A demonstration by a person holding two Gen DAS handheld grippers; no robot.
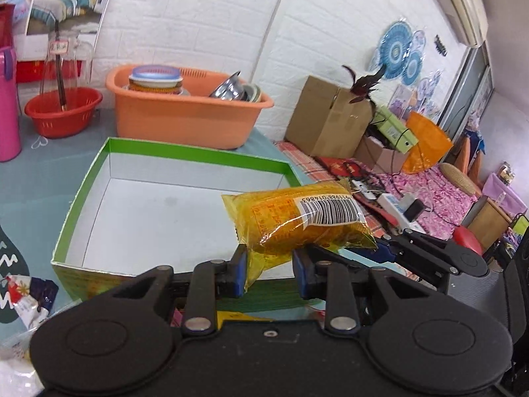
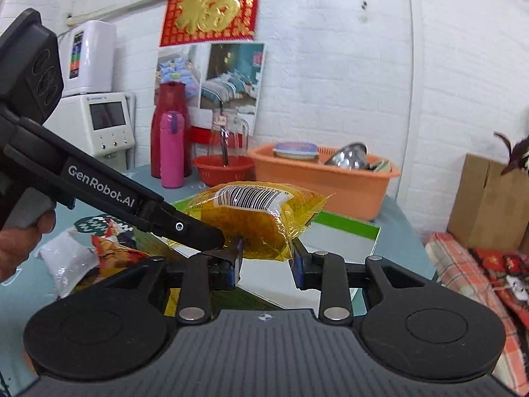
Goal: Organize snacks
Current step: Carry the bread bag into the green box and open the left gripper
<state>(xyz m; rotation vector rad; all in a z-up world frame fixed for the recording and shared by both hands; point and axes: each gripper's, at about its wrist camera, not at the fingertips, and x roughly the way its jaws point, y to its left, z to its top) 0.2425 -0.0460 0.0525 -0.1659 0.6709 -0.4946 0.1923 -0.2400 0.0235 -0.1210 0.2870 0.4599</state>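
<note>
Held above the near edge of the green-rimmed box (image 1: 198, 155), the yellow snack packet (image 1: 297, 221), seemingly light, soft and slippery, is pinched at its crinkly edges by left gripper (image 1: 269, 273) and right gripper (image 2: 266, 263).

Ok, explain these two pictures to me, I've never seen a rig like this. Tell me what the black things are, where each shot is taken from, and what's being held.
There is no robot here: a person carries a handheld two-finger tool in each hand, each with a wide-angle camera looking along its fingers. One picture is from the left tool, the other from the right tool.

Both tools pinch the same yellow snack packet, one at each end, above an open green-edged box that looks empty inside. In the right view the left tool crosses in from the left, with the person's hand on its handle.

More snack packets lie on the blue-grey table. Behind stand an orange tub of dishes, a red basket and a pink bottle.
</note>
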